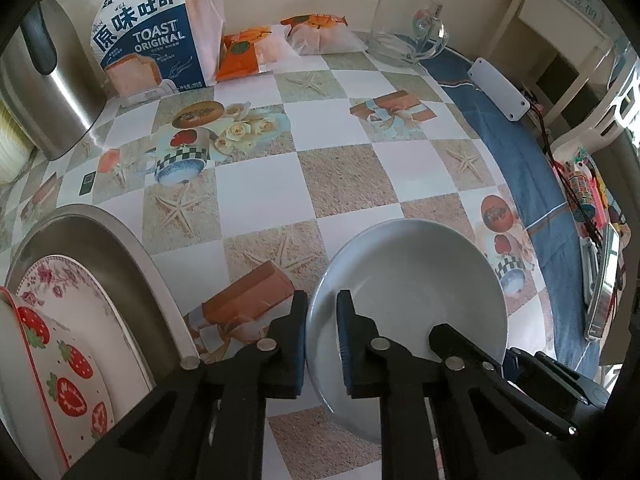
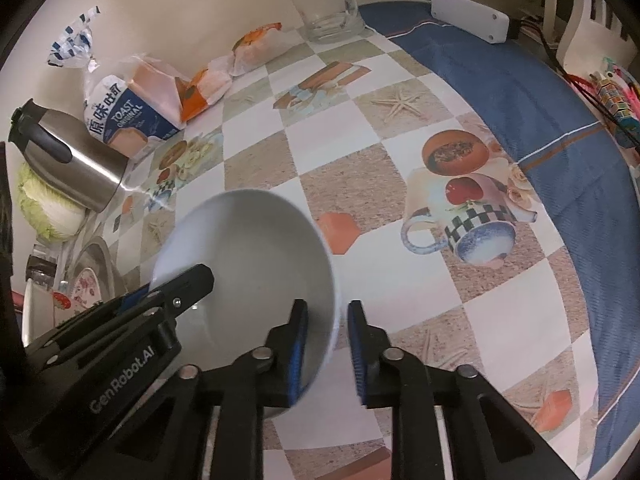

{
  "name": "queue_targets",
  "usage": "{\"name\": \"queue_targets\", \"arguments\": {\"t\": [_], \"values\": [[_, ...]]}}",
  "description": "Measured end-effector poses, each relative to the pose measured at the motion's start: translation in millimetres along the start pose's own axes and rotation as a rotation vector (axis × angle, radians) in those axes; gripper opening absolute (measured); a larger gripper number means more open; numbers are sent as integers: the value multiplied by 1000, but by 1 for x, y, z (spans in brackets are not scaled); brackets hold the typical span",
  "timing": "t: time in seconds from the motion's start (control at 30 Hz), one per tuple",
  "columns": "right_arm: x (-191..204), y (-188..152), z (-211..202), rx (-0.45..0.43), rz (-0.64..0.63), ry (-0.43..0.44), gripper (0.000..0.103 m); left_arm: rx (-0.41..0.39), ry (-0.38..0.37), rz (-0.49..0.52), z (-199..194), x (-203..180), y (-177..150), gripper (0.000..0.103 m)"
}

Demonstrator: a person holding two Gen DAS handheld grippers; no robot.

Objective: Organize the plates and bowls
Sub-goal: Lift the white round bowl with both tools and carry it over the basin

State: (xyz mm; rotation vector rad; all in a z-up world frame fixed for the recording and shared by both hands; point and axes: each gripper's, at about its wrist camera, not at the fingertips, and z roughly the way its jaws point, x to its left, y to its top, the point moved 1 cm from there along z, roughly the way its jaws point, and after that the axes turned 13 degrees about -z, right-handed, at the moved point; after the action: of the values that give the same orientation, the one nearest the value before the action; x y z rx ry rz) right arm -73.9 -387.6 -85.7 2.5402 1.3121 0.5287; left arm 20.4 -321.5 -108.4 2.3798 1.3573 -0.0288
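Note:
A plain white bowl point(image 1: 412, 292) sits tilted on the patterned tablecloth; it also shows in the right wrist view point(image 2: 256, 264). My left gripper point(image 1: 322, 340) straddles the bowl's left rim, one pad outside and one inside, with a small gap to the rim. My right gripper point(image 2: 328, 344) straddles the opposite rim the same way, pads slightly apart from it. The right gripper's tip also shows at the bowl's far side in the left wrist view point(image 1: 472, 344). A steel basin point(image 1: 120, 248) at the left holds a floral plate point(image 1: 68, 292) and a strawberry-patterned dish point(image 1: 60, 380).
A steel kettle point(image 1: 52, 92), a toast bag point(image 1: 152, 36) and orange snack packs point(image 1: 244, 52) stand along the back wall. A glass mug point(image 1: 404, 24) stands at the back right. A white box point(image 1: 500, 88) with cables lies on the blue cloth edge.

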Motion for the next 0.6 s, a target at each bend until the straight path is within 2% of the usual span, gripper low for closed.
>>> {"name": "queue_targets", "arguments": {"t": [0.2,0.3,0.6], "values": [[2,0,-3,5,9,-2,17,-5,-14,2,-6,-2,0,13],[4,1,-11,-2,4,-7,17,-32,-28,4,-21,-3,3,13],[29,12,-64,-111,-28,-6,18,-146,-52,10,-85,6,10,13]]}}
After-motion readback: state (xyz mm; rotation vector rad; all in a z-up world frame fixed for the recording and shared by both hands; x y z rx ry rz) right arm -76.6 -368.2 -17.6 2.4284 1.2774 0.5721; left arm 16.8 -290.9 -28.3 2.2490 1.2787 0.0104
